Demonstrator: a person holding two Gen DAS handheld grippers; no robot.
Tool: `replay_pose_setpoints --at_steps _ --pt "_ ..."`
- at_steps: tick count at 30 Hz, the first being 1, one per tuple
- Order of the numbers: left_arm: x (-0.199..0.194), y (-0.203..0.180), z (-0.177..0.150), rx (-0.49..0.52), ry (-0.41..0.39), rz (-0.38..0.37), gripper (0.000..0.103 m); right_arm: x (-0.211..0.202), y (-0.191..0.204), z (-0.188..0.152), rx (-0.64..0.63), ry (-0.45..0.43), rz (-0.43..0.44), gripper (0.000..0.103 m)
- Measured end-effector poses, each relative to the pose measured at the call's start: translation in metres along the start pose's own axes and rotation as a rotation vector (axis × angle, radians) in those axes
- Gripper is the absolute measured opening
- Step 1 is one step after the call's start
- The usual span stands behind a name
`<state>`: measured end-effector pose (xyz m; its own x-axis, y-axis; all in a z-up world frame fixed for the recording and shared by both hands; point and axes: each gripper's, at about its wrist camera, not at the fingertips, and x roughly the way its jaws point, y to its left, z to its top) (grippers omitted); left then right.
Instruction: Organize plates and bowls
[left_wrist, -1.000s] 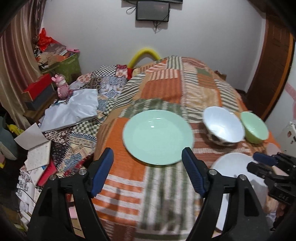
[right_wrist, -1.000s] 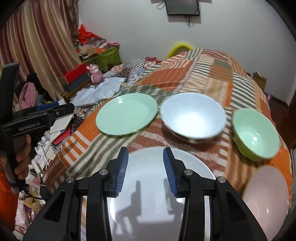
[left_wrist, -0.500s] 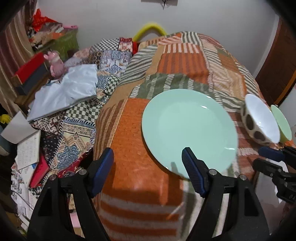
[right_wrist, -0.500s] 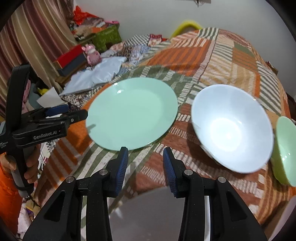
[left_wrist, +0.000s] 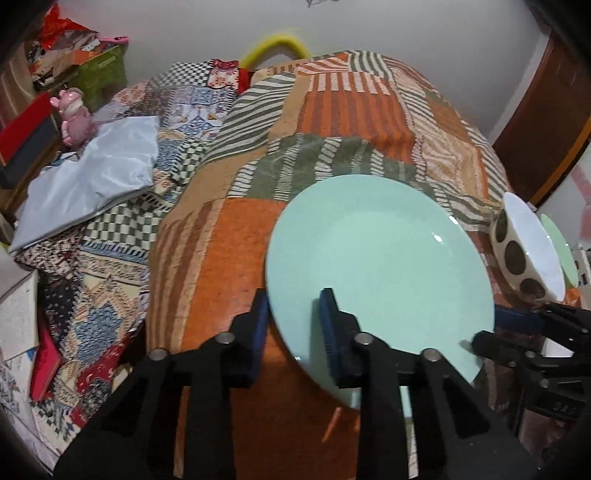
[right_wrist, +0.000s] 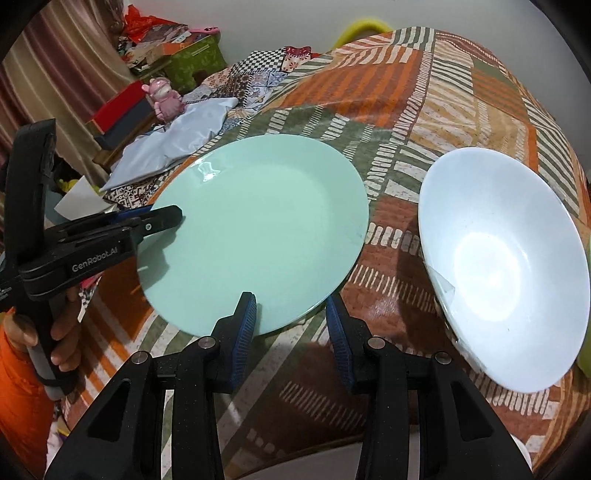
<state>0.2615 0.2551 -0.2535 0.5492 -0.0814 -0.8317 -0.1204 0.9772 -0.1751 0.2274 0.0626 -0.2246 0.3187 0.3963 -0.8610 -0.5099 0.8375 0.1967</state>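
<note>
White bowl (right_wrist: 506, 258) beside green plate (right_wrist: 258, 229)

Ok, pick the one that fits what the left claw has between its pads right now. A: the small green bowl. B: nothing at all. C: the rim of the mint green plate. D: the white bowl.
C: the left claw has its pads closed on the near rim of the mint green plate.
</note>
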Motion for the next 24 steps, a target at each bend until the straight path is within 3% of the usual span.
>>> replay_pose_setpoints --at_steps 7,11,13,15,19,21,24 --pt "-0.015 0.005 -0.012 -0.011 -0.005 -0.033 0.025 -0.005 0.007 0.001 -0.034 0.012 -0.001 0.03" --pt "-0.032 0.003 -0.031 0.009 -0.007 -0.05 0.023 -0.014 0.03 -0.007 -0.137 0.03 0.065 0.015" --pt "-0.042 0.001 -0.042 0.006 0.001 -0.091 0.024 -0.017 0.043 -0.012 -0.183 0.034 0.06 0.015" --pt "-0.048 -0.002 -0.05 0.009 0.007 -0.073 0.026 -0.017 0.05 -0.017 -0.204 0.035 0.037 0.015" --pt "-0.055 -0.002 -0.05 0.022 -0.015 0.004 0.026 -0.022 0.035 -0.018 -0.129 0.026 0.022 0.019" --pt "-0.054 0.001 -0.044 0.017 -0.011 0.012 0.026 -0.023 0.023 -0.014 -0.08 0.019 0.014 0.027" --pt "-0.043 0.009 -0.034 -0.005 0.0 0.021 0.026 -0.021 0.012 -0.006 -0.034 0.009 -0.004 0.03"
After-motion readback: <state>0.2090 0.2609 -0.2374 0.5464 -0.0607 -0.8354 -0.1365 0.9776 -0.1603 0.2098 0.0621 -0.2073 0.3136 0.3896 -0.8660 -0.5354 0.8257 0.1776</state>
